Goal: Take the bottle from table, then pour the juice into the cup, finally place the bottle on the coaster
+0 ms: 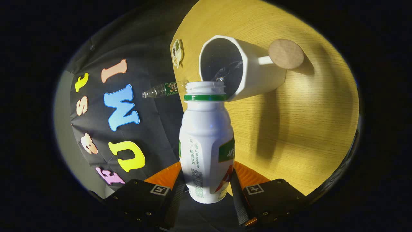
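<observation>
A white plastic bottle (206, 141) with a green neck ring and an uncapped mouth is held between my fingers, and my gripper (206, 183) is shut on its lower body. The whole view is rolled, so the bottle is tipped over sideways. Its mouth sits right at the rim of a white cup (239, 69) with a handle, which stands on the wooden table (305, 129). The inside of the cup looks dark, with a faint glint near the bottle's mouth. A round brown coaster (285, 53) lies on the table just beyond the cup's handle.
A small clear bottle (164, 89) with a green label sits near the table's edge beside the cup. A small pale tag (177, 53) lies at that same edge. Black cloth hangs past the table's edge.
</observation>
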Demonstrator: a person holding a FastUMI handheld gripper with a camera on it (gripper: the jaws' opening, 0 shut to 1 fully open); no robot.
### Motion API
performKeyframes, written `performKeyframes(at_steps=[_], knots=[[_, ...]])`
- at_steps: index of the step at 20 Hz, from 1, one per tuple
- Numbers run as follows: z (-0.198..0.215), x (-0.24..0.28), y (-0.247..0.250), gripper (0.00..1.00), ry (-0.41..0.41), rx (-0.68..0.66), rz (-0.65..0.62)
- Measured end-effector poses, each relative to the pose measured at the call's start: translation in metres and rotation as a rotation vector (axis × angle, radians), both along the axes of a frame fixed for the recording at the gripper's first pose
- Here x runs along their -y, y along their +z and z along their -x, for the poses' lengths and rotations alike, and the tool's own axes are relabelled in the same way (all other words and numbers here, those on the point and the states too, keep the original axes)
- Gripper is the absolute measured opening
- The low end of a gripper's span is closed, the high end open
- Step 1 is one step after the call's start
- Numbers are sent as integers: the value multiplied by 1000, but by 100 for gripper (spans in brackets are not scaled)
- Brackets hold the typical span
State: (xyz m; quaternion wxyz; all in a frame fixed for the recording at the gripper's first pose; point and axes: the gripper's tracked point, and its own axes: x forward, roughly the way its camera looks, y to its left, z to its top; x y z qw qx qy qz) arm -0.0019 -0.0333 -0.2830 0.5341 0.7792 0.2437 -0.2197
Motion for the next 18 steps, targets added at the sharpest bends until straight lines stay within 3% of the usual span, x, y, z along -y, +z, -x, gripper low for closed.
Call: performKeyframes(at_steps=[18], knots=[[2,9,19,70,-27,-3,-109]])
